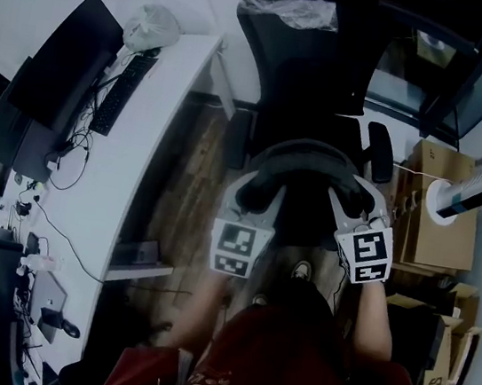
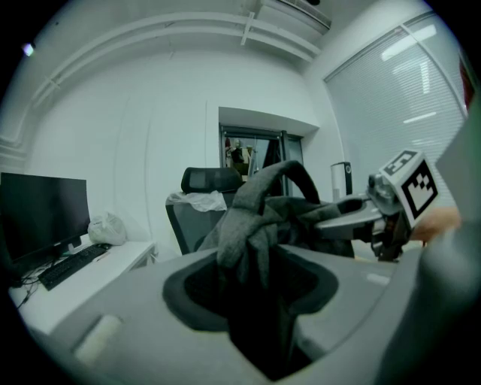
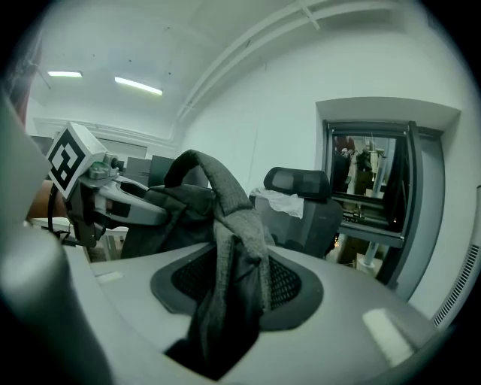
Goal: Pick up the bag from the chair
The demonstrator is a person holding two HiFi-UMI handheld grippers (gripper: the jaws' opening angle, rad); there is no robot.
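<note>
A dark grey fabric bag (image 1: 303, 187) hangs between my two grippers, lifted in front of the black office chair (image 1: 307, 80). My left gripper (image 1: 256, 200) is shut on the bag's left side; grey cloth (image 2: 252, 225) bunches between its jaws in the left gripper view. My right gripper (image 1: 346, 207) is shut on the bag's right side, with a fold of fabric (image 3: 229, 263) pinched in the right gripper view. The bag's curved handle (image 1: 308, 152) arches between them. Each gripper view shows the other gripper (image 2: 361, 214) (image 3: 124, 203) across the bag.
A white desk (image 1: 130, 153) with monitors (image 1: 62, 71), a keyboard (image 1: 121, 93) and cables runs along the left. Cardboard boxes (image 1: 432, 207) stack at the right. A white plastic bag (image 1: 291, 11) lies on the chair's headrest. A person's red top (image 1: 287, 364) fills the bottom.
</note>
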